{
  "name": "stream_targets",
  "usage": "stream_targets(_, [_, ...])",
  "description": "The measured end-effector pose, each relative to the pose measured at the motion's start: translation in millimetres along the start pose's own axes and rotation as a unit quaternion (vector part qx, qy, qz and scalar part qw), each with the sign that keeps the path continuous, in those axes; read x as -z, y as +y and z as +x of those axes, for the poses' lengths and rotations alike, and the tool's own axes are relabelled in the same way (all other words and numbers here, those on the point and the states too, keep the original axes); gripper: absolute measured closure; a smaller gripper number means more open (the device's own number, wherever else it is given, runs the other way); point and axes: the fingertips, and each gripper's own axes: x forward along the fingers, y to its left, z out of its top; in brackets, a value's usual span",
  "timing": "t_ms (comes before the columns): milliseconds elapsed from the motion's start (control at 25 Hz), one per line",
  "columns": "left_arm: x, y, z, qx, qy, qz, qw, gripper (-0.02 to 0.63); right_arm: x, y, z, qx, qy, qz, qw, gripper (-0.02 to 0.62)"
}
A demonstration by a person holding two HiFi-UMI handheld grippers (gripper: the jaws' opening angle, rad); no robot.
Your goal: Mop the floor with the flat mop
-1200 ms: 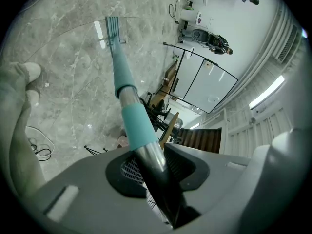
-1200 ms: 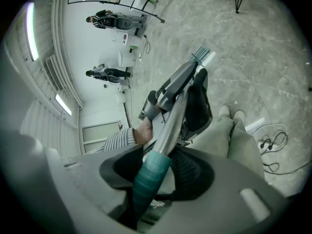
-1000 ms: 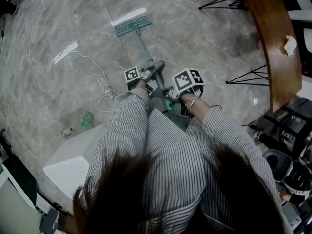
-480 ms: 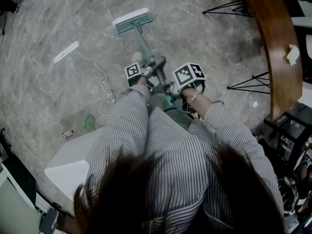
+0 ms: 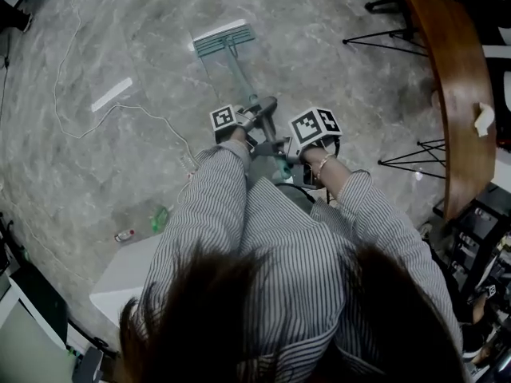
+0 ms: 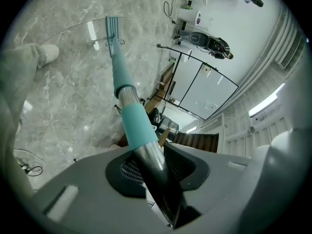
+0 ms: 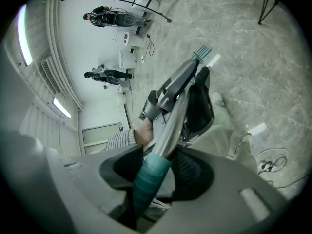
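The flat mop's teal head (image 5: pixel 224 39) lies flat on the marble floor ahead of me, and its pole (image 5: pixel 239 74) slants back to my hands. My left gripper (image 5: pixel 254 123) is shut on the pole, lower down; its own view shows the steel and teal pole (image 6: pixel 131 116) running out between its jaws to the mop head (image 6: pixel 112 28). My right gripper (image 5: pixel 286 158) is shut on the pole's upper teal grip (image 7: pixel 148 179), just behind the left gripper (image 7: pixel 178 89).
A white cable (image 5: pixel 120 110) winds over the floor at left, near a small bottle (image 5: pixel 125 235) and a green object (image 5: pixel 159 218). A curved wooden table (image 5: pixel 463 94) on black wire legs (image 5: pixel 407 162) stands at right. A white box (image 5: pixel 120 278) sits at lower left.
The mop head has slid farther away across the floor, and both grippers have pushed forward with the pole. My view has shifted forward too.
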Motion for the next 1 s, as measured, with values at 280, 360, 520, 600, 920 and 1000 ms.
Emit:
stream_targets(280, [-92.3, -50.4, 28.3, -0.006, 0.012, -0.002, 0.9999, 0.505, -102.2, 40.6, 19.9, -0.001, -0.006, 0.002, 1.0, 0.422])
stream_targets(360, [-123.0, -67.0, 38.8, -0.004, 0.012, -0.001, 0.9999, 0.505, -136.3, 52.2, 25.3, 0.0, -0.008, 0.0, 1.0, 0.42])
stream_targets(520, [-184.3, -96.3, 60.2, 0.005, 0.014, 0.005, 0.9999, 0.505, -202.6, 71.2, 37.1, 0.006, -0.013, -0.006, 1.0, 0.422])
stream_targets(600, [-219.2, -110.9, 72.4, 0.011, 0.013, 0.005, 0.9998, 0.505, -239.5, 80.0, 44.1, 0.017, -0.01, -0.011, 1.0, 0.422])
stream_targets(920, [-304.3, -148.4, 102.9, -0.001, 0.024, 0.025, 0.9994, 0.506, -333.0, 104.5, 60.3, 0.016, -0.022, -0.012, 1.0, 0.431])
stream_targets(1000, [-304.6, -147.2, 102.8, -0.004, 0.026, 0.032, 0.9991, 0.505, -332.9, 103.5, 60.9, 0.012, -0.026, -0.014, 0.999, 0.431])
